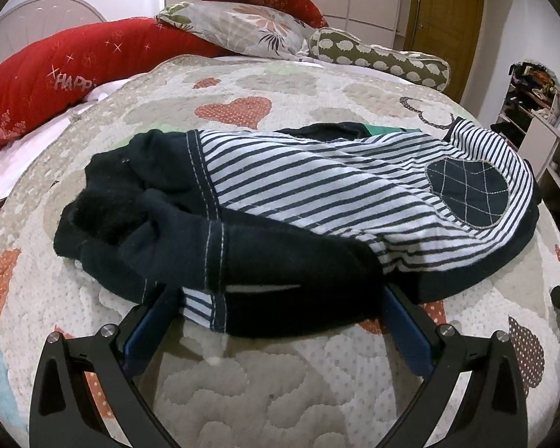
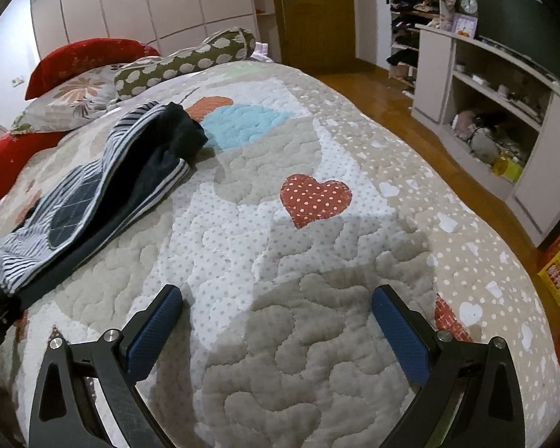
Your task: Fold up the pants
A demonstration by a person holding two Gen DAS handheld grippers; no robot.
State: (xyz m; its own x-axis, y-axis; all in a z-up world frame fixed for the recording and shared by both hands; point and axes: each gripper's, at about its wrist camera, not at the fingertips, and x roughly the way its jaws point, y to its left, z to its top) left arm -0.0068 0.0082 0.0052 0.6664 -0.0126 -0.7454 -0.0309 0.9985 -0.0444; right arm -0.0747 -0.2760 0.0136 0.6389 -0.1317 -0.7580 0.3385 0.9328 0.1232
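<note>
The left gripper point(image 1: 280, 295) is reaching low along the quilt point(image 1: 265, 384) with its jaws spread wide, both blue fingertips point(image 1: 405, 321) tucking under the near edge of the pants point(image 1: 302, 201). The right gripper point(image 2: 278, 306) is hovering over the quilt, well clear of the pants, jaws wide apart and gripping nothing.

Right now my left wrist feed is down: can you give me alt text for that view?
The open left gripper straddles the near edge of the striped navy-and-white pants, its tips tucked under the dark fabric. The pants lie bunched on a heart-patterned quilt, with red and floral pillows behind.
</note>
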